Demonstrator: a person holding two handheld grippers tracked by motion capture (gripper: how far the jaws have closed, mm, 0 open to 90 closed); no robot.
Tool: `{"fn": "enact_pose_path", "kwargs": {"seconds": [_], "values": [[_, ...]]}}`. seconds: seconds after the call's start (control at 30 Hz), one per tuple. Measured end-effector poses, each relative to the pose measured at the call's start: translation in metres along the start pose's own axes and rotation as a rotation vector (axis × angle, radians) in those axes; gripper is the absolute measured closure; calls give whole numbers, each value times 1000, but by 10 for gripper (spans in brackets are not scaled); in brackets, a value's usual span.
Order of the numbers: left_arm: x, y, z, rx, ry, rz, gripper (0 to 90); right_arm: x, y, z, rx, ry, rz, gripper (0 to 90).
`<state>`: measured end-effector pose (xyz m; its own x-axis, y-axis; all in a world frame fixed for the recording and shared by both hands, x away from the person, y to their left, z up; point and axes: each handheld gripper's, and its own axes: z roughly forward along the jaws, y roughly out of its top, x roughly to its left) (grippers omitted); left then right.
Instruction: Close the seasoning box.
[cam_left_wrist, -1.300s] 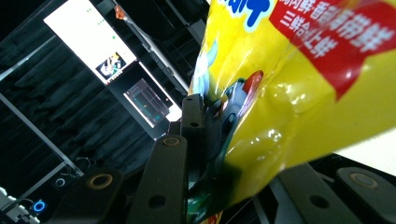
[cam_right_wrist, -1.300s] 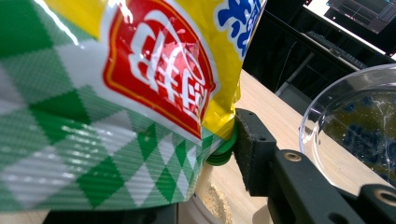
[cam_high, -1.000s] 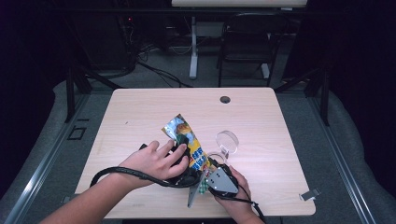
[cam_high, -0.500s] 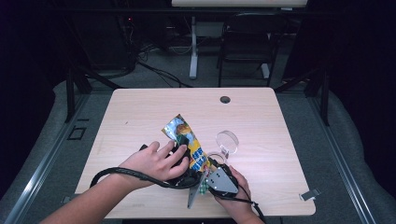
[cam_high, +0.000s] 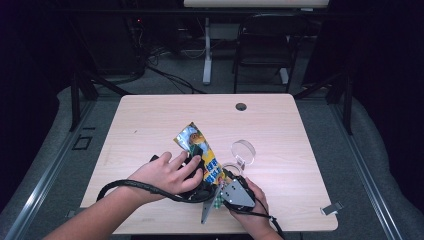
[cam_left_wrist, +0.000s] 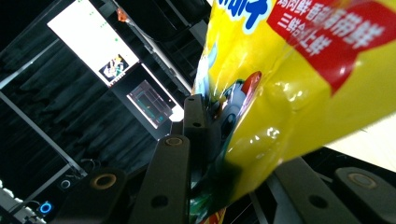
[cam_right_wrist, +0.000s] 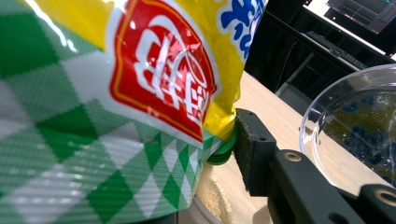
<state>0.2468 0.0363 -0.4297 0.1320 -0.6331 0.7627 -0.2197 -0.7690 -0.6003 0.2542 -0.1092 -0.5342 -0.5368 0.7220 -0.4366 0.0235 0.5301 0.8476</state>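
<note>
I am clamping the left gripper (cam_left_wrist: 205, 154) on the snack bag (cam_high: 202, 155) mid-length; the right gripper (cam_right_wrist: 224, 140) is pinching its near, green-checked end, apparently closed. The bag's long axis is running away from me, above the table (cam_high: 300, 125), beside the clear bowl (cam_high: 243, 150).

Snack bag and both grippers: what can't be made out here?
- Snack bag: its near end in the high view is covered by both hands; edges cut it off in both gripper views.
- Left gripper: the left hand covers it in the high view.
- Right gripper: the bag hides one jaw in its own view.
- Clear container: contents too blurred, cut by the edge.
</note>
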Motion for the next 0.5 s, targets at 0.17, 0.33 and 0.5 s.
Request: {"fn": "enact_pose_path", "kwargs": {"seconds": [0.17,0.33,0.5], "values": [[0,0,0,1,-1,0,812,0,0,0,0,0,1,704],[1,0,0,1,-1,1,812,0,0,0,-1,1,1,704],[1,1,-1,3,1,6,812,0,0,0,-4,2,3,704]]}}
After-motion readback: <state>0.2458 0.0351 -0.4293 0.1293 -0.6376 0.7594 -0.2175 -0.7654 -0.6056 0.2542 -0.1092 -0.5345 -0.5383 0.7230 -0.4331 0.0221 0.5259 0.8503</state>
